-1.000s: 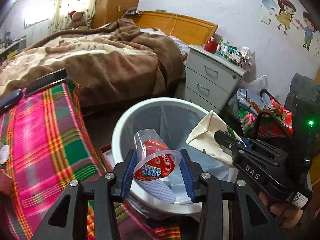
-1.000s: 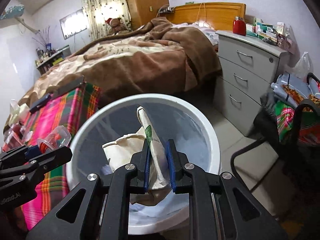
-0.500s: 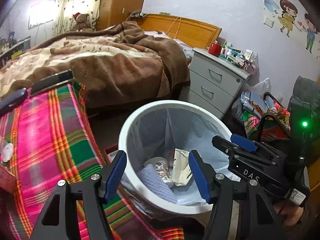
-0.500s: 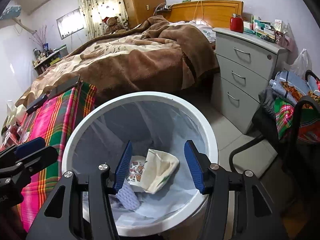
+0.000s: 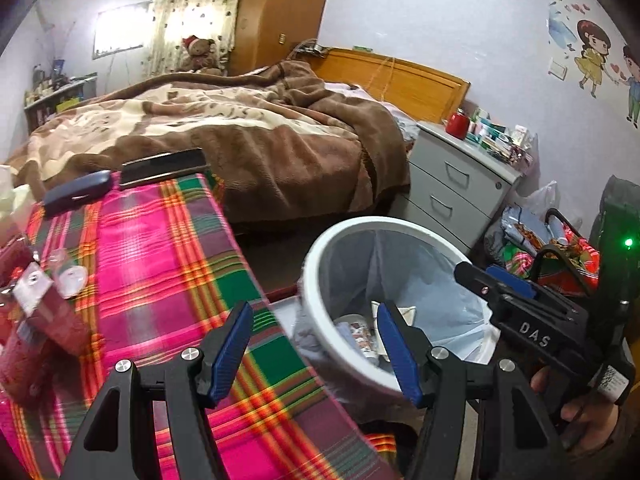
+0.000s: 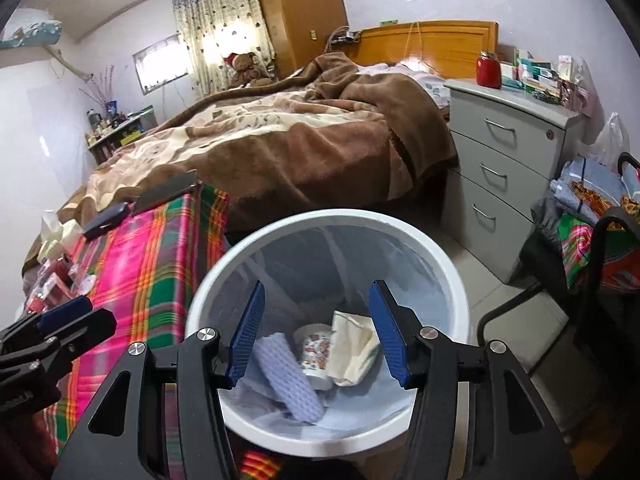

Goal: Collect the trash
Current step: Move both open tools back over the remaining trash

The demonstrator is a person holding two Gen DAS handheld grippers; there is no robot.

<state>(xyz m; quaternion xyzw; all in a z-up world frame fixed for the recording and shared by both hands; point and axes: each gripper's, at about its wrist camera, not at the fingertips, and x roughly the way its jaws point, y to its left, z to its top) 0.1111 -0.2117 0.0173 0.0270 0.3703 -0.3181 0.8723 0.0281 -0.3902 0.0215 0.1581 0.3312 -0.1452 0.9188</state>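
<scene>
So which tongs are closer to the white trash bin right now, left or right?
Right. The right tongs hang open directly over the white trash bin, above the trash inside. The left tongs, also open, sit off to its side, over the plaid cloth by the rim.

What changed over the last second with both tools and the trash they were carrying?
Both let go. The left tool dropped its clear plastic cup, the right tool its cream paper bag, into the white round bin. Both tools now stand open and empty. The left has swung towards the plaid cloth. The bin stayed put.

The bin's mouth stands unobstructed from above, hemmed by the plaid-covered table's edge, the bed behind and the drawers.
</scene>
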